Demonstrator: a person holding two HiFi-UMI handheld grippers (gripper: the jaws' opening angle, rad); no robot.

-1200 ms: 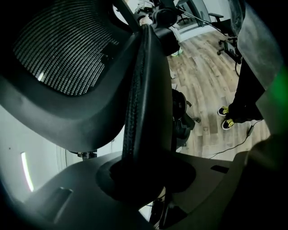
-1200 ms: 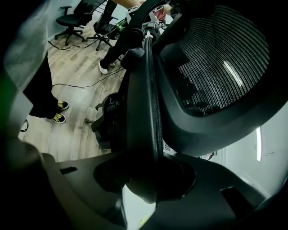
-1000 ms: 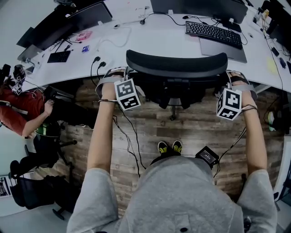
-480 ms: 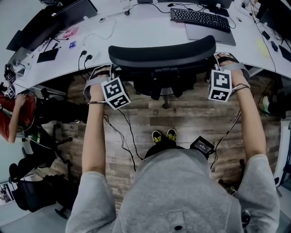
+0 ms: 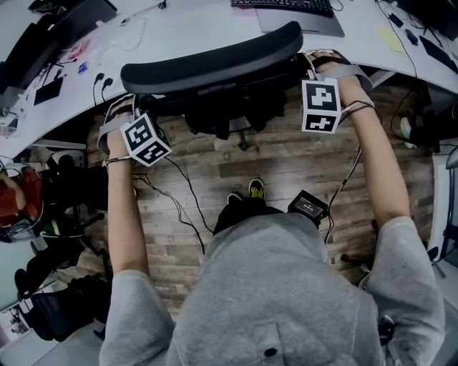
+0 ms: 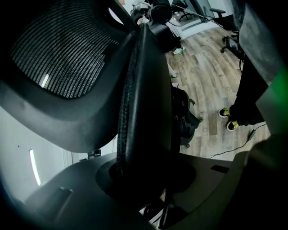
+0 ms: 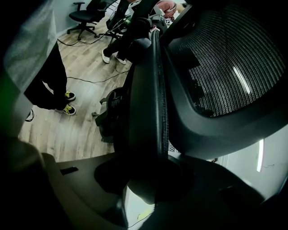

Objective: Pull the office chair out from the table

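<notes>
The black mesh office chair [image 5: 215, 64] stands at the white table [image 5: 179, 32], its curved back slanting across the head view with the left end lower. My left gripper [image 5: 118, 109] is shut on the left edge of the back [image 6: 144, 112], which runs between its jaws. My right gripper [image 5: 325, 61] holds the right edge [image 7: 150, 112]; its jaws have just been closing with that edge between them. Both marker cubes face up toward the head camera.
A keyboard [image 5: 283, 3] and a grey laptop [image 5: 300, 21] lie on the table behind the chair. My feet [image 5: 243, 191] stand on the wooden floor with cables and a small black box [image 5: 308, 206]. A person in red [image 5: 14, 200] and dark chairs [image 5: 50, 307] are at the left.
The chair back has swung from level to slanted, left end lower, and stands farther off the table's edge. Both grippers went with it, and my feet stepped back.
</notes>
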